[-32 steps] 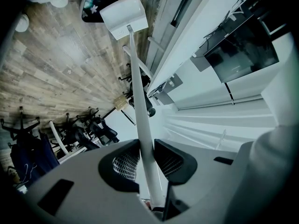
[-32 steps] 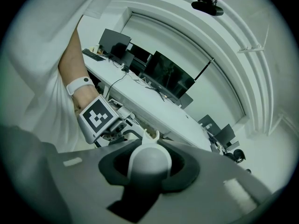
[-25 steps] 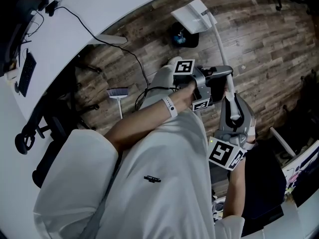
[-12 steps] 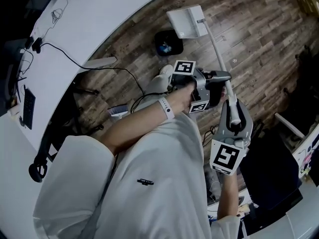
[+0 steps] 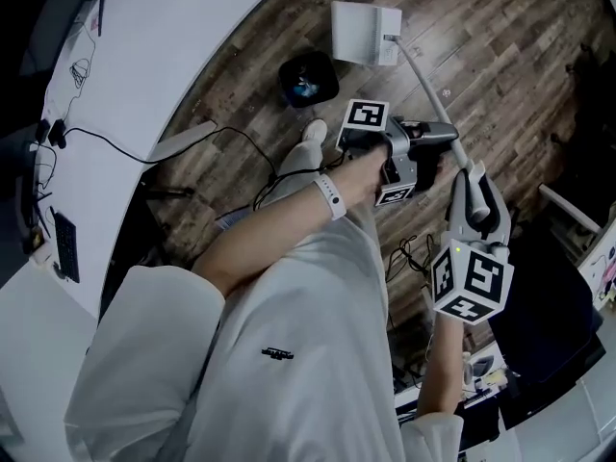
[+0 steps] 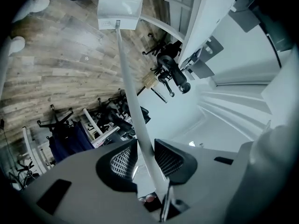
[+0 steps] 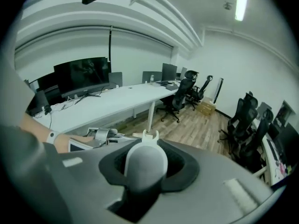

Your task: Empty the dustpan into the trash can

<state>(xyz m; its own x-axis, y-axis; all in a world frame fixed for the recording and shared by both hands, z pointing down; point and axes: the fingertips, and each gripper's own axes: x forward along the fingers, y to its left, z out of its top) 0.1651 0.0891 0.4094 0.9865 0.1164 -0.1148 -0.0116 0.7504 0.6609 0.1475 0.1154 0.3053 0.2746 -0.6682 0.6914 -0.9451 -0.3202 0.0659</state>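
Dustpan [image 5: 364, 33] hangs at the upper centre of the head view, on the far end of its long white handle [image 5: 416, 70]. It is just right of the black trash can [image 5: 308, 77] and not yet over its mouth.

2 grips carry it. The left gripper [image 5: 441, 141] is partly closed on the middle of the handle, its mesh pads [image 6: 122, 160] pressing on either side of the shaft. The right gripper [image 5: 474, 189], at the lower right of the frame, is clamped round the handle's rounded top end.

The step in hand looks like bringing the pan across to the can. To do it well:

1. The pan should travel level toward the left of the frame until its lip stands above the opening.
2. The lip should then go low into the can before any tipping.
3. The right grip can roll the handle while the left serves as pivot.

On so long a handle a small wrist turn will likely swing the pan wide, so slow turns suit. Whether anything lies in the pan cannot be made out.
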